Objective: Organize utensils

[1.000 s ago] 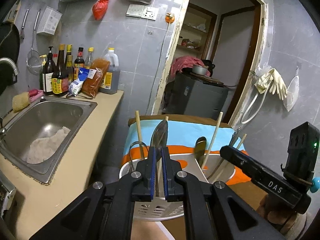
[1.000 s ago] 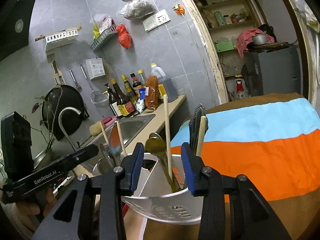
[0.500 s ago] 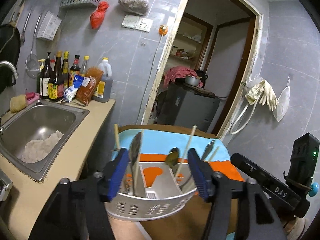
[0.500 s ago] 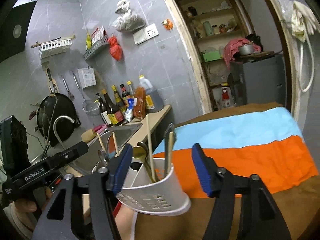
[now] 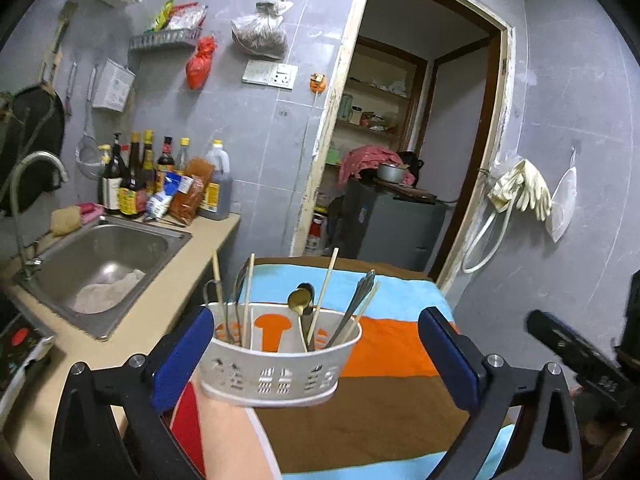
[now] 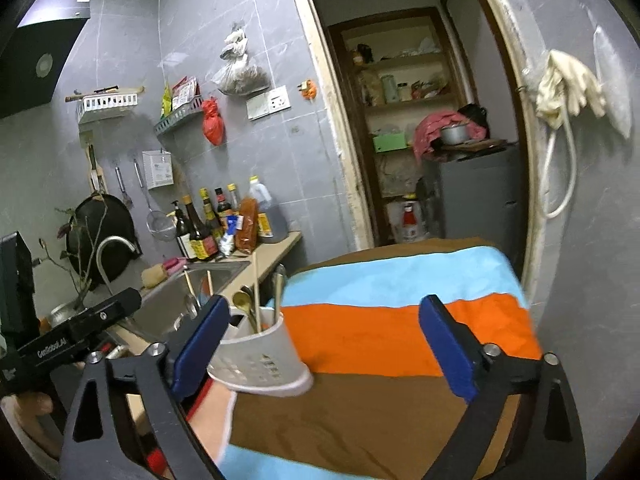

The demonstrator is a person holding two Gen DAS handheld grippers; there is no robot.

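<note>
I am opening both the left gripper [image 5: 316, 352] and the right gripper [image 6: 324, 344], their jaws spreading wide with nothing clamped. The white perforated plastic utensil caddy [image 5: 276, 364], holding spoons and chopsticks, is sitting on the striped cloth-covered table [image 5: 384, 344] at its near left edge.

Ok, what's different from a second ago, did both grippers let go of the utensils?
Yes. The left gripper was shut on a spoon in the white caddy and the right gripper stood close around the brass spoon; both have let go, their jaws are opening with nothing pressed between them, and both have drawn back, so the caddy looks smaller. The caddy, utensils and striped cloth stayed put.
</note>
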